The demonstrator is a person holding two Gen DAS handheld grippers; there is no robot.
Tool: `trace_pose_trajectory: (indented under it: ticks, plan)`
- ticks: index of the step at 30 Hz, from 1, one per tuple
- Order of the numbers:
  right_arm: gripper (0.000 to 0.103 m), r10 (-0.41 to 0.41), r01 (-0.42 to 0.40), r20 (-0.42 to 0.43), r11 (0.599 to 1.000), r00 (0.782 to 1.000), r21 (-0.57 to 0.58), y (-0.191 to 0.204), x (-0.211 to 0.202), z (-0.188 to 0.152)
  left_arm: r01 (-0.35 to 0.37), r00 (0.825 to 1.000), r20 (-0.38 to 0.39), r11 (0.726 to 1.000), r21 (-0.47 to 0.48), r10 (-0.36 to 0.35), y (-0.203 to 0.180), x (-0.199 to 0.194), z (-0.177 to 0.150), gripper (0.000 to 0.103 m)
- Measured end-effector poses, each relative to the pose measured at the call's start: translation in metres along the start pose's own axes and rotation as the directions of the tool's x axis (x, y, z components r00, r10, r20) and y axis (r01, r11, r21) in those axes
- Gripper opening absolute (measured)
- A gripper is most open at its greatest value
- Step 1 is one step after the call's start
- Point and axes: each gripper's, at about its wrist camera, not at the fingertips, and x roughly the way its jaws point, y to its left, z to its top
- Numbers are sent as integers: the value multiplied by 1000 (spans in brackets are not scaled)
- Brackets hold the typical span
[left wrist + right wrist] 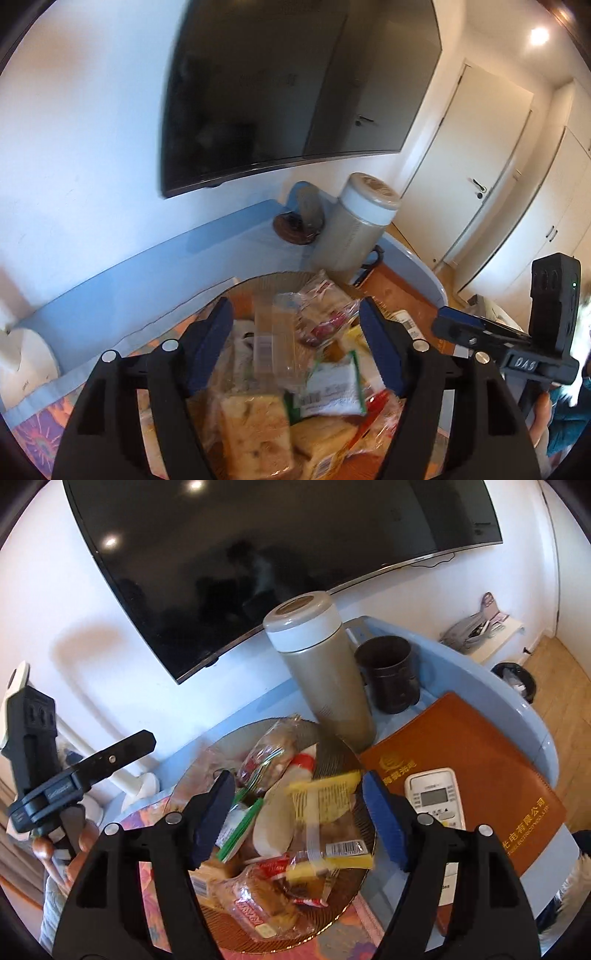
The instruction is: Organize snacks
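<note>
Amber glass, ribbed and round: that is the plate [334,755] holding my snacks [295,834], a heap of clear-wrapped cakes, a yellow-edged packet [325,797] on top and a green-and-white packet [332,384] tucked among them. The plate sits on the pale blue tabletop [480,686], partly on a patterned cloth [144,816].

My left claw [295,339] hangs over the pile with its blue pads spread wide, nothing between them. My right claw [299,812] is likewise wide apart and empty, hovering above the yellow-edged packet. In the left wrist view the right claw's body [517,354] shows at the edge, gripped by a hand [539,417].

Just behind the plate stands a grey flask [325,664] with a pale lid, a dark cup [391,672] beside it. To the right lies an orange folder [491,760] with a white remote [436,797] resting on it. A black television [258,554] hangs on the white wall above.
</note>
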Motion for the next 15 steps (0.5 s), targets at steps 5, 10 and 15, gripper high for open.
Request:
trace_pose_trajectory:
  ticks: [5, 10, 15]
  plan:
    - [73, 35, -35, -4, 999, 999, -15, 3, -13, -17, -28, 999, 36, 1000, -13, 29, 23, -58, -30, 71]
    - [73, 132, -134, -37, 989, 991, -62, 42, -29, -38, -54, 996, 71, 995, -81, 60, 53, -129, -63, 77]
    - [75, 217, -230, -97, 961, 971, -153, 106, -40, -78, -112, 990, 72, 984, -139, 123, 79, -183, -113, 82]
